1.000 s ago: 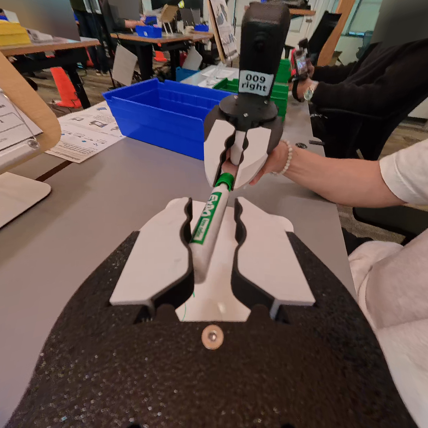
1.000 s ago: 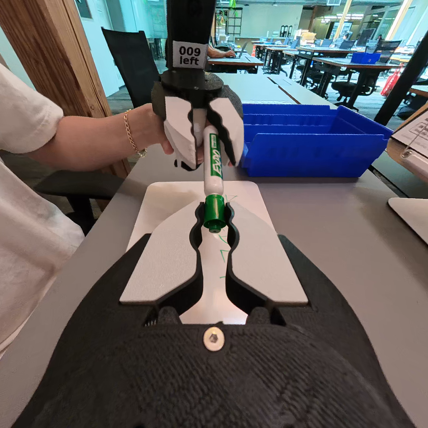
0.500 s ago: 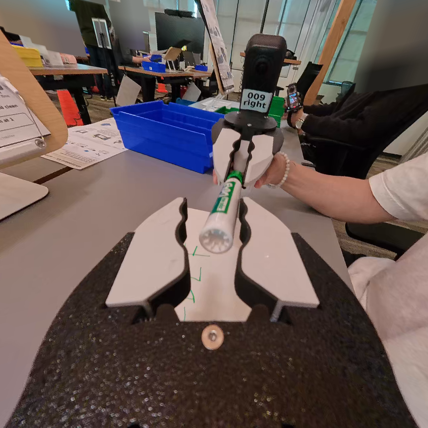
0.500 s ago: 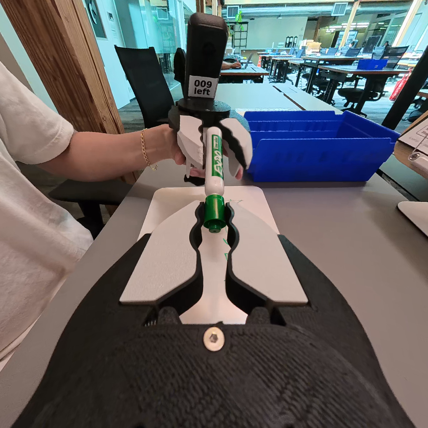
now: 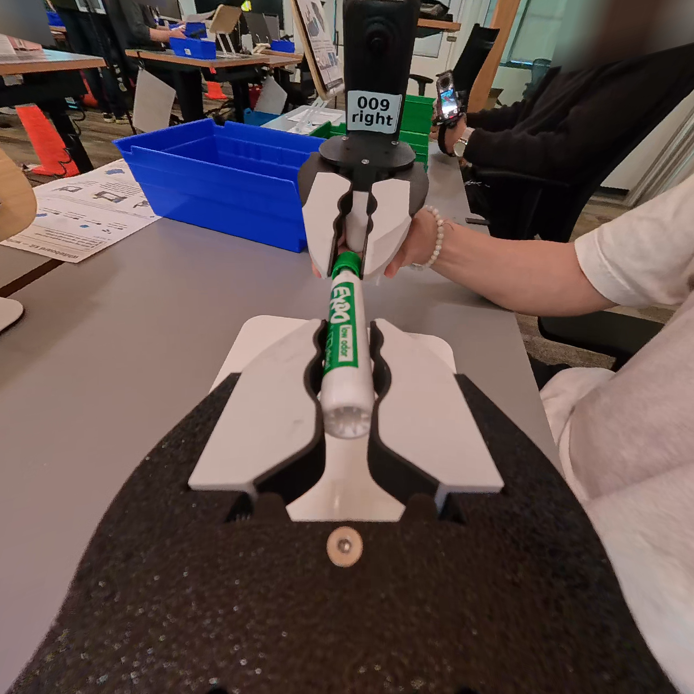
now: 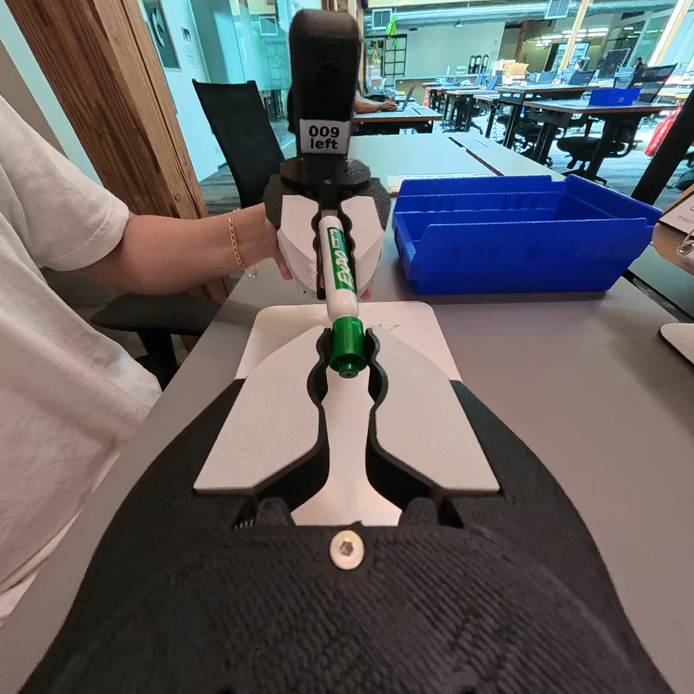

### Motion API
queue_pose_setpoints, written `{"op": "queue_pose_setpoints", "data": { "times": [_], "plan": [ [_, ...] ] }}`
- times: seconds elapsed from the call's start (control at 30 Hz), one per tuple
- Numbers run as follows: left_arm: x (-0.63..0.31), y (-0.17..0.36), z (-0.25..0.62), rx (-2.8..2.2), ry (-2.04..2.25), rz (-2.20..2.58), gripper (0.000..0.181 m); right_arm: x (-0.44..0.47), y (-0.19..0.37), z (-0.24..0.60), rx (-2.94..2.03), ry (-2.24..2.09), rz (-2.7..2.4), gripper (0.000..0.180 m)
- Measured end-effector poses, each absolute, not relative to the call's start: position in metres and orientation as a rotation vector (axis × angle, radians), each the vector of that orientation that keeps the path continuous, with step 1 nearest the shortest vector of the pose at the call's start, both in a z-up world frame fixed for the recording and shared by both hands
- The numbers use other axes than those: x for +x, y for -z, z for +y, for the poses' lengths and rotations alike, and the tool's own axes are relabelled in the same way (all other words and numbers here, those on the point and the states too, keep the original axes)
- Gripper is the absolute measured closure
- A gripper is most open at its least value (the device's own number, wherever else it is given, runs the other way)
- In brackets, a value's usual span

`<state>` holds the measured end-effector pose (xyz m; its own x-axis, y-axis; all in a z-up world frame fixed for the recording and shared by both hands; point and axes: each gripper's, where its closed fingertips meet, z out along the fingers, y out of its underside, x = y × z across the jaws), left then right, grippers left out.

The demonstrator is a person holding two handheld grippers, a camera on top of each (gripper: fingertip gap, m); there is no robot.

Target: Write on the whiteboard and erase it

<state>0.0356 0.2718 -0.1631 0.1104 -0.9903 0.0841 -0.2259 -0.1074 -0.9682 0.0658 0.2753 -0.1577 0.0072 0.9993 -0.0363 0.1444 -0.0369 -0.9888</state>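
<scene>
Left gripper: the left gripper [image 5: 343,326] was clamped on the white barrel of the marker [image 5: 342,360], its fingers pressed to both sides.
Marker axis: the long axis ran straight out ahead of the left gripper, tail end back between its fingers, nose pointing at the other gripper.
Cap: the green cap [image 6: 347,347] sat at the nose end, butted up to the barrel; whether it was fully seated could not be told.
Right gripper: the right gripper [image 6: 347,334] was closed on the cap, held right at its fingertips and facing the left gripper head-on.
Key relation: both grippers shared one line along the marker, so any pull or push would likely have to go straight along that axis.
Whiteboard: the whiteboard [image 6: 413,326] lay flat beneath both grippers, a small green stroke [image 6: 386,326] showing just right of the cap.
Bin: a blue bin [image 5: 210,176] stood beyond the left gripper, to its left.
Change: half a second before, the left fingers stood apart with the tail riding above them; now they had shut on the barrel.
</scene>
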Motion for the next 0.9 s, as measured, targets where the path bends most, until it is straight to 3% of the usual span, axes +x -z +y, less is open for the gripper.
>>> {"op": "queue_pose_setpoints", "data": {
  "times": [0.17, 0.2, 0.23, 0.33, 0.53, 0.63, 0.77, 0.83, 0.9],
  "plan": [
    [0.036, 0.159, 0.273, -1.478, 1.078, 1.221, 0.16, 0.065, 0.143, 0.274, -1.341, -1.408, -1.14, 0.163],
    [0.038, 0.165, 0.271, -1.476, 1.009, 1.281, 0.161, 0.062, 0.14, 0.268, -1.294, -1.413, -1.184, 0.18],
    [0.048, 0.18, 0.263, -1.505, 0.938, 1.404, 0.161, 0.048, 0.143, 0.255, -1.268, -1.421, -1.262, 0.18],
    [0.076, 0.221, 0.253, -1.54, 0.703, 1.66, 0.161, 0.023, 0.168, 0.244, -1.314, -1.048, -1.537, 0.18],
    [0.014, 0.206, 0.327, -1.708, 0.615, 1.225, 0.161, 0.161, 0.1, 0.32, -1.238, -0.776, -0.976, 0.179],
    [0.015, 0.206, 0.336, -1.684, 0.704, 1.142, 0.161, 0.185, 0.123, 0.338, -1.332, -0.708, -0.952, 0.158],
    [-0.001, 0.172, 0.347, -1.492, 0.749, 0.986, 0.16, 0.149, 0.123, 0.312, -1.231, -0.806, -1.107, 0.148],
    [-0.013, 0.153, 0.34, -1.29, 0.819, 0.974, 0.16, 0.129, 0.126, 0.308, -1.214, -0.808, -1.14, 0.124],
    [-0.022, 0.153, 0.336, -1.204, 0.91, 1.002, 0.161, 0.11, 0.137, 0.302, -1.242, -0.835, -1.205, 0.116]
  ]
}}
